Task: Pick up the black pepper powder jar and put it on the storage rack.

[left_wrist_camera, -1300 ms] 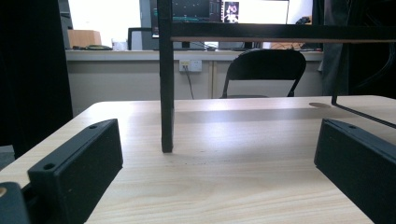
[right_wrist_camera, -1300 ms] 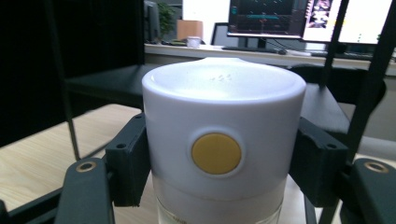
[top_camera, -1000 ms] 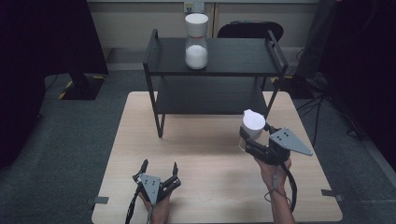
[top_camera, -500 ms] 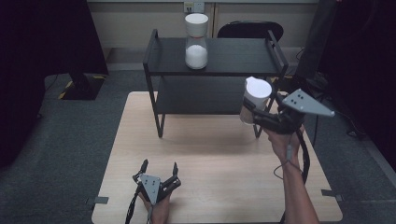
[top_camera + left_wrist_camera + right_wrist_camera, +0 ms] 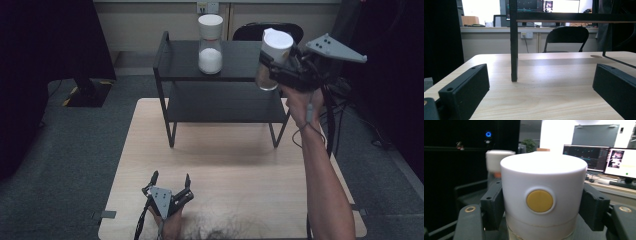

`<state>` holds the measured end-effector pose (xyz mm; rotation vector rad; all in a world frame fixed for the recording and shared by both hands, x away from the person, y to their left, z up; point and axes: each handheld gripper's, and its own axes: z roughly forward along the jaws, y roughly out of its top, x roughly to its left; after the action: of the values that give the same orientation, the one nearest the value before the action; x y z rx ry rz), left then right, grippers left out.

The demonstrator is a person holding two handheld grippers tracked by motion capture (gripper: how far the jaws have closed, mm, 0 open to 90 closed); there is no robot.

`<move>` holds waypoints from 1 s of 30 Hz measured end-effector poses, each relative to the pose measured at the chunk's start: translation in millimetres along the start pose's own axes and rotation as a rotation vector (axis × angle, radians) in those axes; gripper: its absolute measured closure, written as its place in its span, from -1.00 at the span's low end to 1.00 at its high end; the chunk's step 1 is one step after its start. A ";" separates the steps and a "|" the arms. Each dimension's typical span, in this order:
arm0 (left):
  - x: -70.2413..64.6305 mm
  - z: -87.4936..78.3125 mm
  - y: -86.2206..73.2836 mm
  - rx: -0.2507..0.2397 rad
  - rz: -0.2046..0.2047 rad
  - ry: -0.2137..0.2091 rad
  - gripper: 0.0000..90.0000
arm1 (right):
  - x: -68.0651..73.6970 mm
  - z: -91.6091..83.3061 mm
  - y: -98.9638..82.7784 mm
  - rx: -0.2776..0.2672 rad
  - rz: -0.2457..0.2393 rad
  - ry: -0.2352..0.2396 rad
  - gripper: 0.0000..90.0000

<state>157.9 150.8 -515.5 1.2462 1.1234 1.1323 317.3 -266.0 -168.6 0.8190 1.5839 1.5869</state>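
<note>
Jar [image 5: 272,57] in your right hand-held gripper [image 5: 280,67] is up in the air at the shelf's [image 5: 240,55] right end, about two o'clock from the bench [image 5: 225,165] centre, level with the top deck and not yet over it. Its jaws are clamped on the jar's upper part, just under the white lid [image 5: 543,167]; in the right gripper view both pads press the sides flush. Judge it as a stiff, smooth-walled container, likely clear in the body, so it could slip if you slacken, and it may crack if knocked on the shelf's side rail. It looks light enough for one grip. Holding high near the lid is fine for carrying, but the bottom can swing, so keep it upright. Your right forearm [image 5: 325,180] is stretched out long toward one o'clock, wrist raised, gripper roughly level with the jar tilted slightly. A second jar [image 5: 210,42] stands on the top deck at twelve o'clock, well apart. Your left hand-held gripper [image 5: 170,187] rests low at six o'clock on the bench, jaws spread wide, holding nothing.
</note>
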 end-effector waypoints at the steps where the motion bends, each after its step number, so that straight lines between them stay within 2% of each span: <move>1: -0.1 0.1 -0.1 -0.001 -0.002 0.000 -1.00 | 3.1 5.0 3.0 0.003 0.000 -0.018 -0.34; 4: 0.2 0.0 0.1 0.000 0.001 -0.001 -1.00 | 13.9 21.5 8.9 0.019 -0.005 -0.077 -0.34; 8: 0.3 0.0 0.1 0.000 0.001 -0.001 -1.00 | 24.7 41.8 6.9 0.027 0.022 -0.149 -0.34; 14: 0.5 0.0 0.0 0.000 0.001 -0.003 -1.00 | 34.7 65.5 2.5 0.063 0.032 -0.224 -0.34; 21: 0.8 0.1 0.2 0.001 0.001 -0.004 -1.00 | 38.9 76.7 -5.9 0.058 0.036 -0.249 -0.34; 30: 0.5 0.1 0.1 0.001 0.001 -0.003 -1.00 | 34.5 77.4 -4.3 0.068 0.054 -0.240 -0.35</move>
<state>158.0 151.3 -515.3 1.2491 1.1210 1.1308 365.1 -196.1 -172.2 1.0548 1.4599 1.4191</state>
